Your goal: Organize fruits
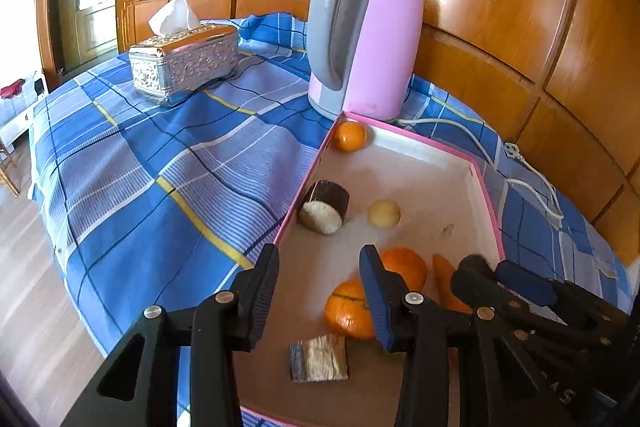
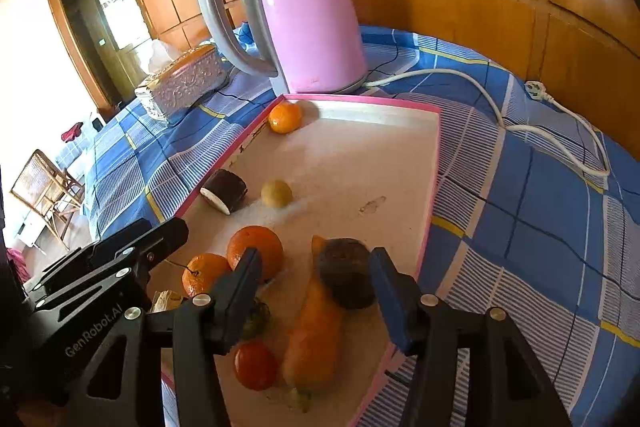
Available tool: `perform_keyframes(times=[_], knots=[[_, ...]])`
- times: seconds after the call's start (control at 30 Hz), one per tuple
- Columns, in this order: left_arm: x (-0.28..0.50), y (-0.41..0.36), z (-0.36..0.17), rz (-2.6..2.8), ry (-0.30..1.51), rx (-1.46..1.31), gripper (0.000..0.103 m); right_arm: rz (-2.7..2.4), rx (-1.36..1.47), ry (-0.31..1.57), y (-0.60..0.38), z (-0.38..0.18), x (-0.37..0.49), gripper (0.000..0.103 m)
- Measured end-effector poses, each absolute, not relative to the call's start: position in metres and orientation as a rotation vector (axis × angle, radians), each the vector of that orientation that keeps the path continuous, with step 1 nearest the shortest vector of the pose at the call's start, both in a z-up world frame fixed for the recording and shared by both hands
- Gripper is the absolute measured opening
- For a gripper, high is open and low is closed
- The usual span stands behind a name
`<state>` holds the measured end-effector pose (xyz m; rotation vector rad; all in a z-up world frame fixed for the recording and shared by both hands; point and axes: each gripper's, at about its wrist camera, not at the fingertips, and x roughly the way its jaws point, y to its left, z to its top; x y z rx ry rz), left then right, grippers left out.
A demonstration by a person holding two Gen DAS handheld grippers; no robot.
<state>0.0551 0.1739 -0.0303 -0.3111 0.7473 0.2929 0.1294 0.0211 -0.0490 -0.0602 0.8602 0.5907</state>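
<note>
While both grippers hang over the near end of the pink-rimmed tray [image 2: 434, 163], neither one grips anything. The left gripper [image 1: 320, 267] stands with its jaws parted and nothing between them; 2 oranges [image 1: 404, 267] lie touching each other just past and beside its right finger, a striped block [image 1: 318, 357] lies below it, and a dark roll with a white end [image 1: 324, 207] and a small pale ball [image 1: 384, 213] sit further ahead. A third, smaller orange [image 1: 350, 136] rests in the tray's far corner, well ahead of both grippers, close to the pink kettle [image 1: 372, 35]. The right gripper [image 2: 316, 267] has its jaws wide, and a dark round fruit [image 2: 346, 273] sits between them, blurred, with a visible gap on the left side; on the right I cannot tell whether the pad touches it. Under that fruit lies a carrot [image 2: 314, 339], with a red tomato [image 2: 255, 366] beside the left finger. A silver tissue box [image 1: 184, 63] stands on the blue checked cloth [image 1: 160, 155], far ahead to the left.
</note>
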Motion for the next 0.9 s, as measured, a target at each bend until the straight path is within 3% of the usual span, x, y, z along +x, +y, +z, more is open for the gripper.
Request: perform_keyframes(times=[0.27,0.33,0.9], knots=[[0.043,0.169,-0.027,0.305,0.742,-0.305,0.042,0.620,-0.082,0.850,0.020,-0.047,0.111,0.057],[0.040,0.170,-0.025,0.311,0.737,-0.309,0.043,0.648,-0.099,0.876,0.026,-0.050,0.111,0.051],[0.014,0.160,-0.015,0.302,0.709,-0.287,0.046,0.577,-0.093,0.791,0.010,-0.032,0.079,0.051]])
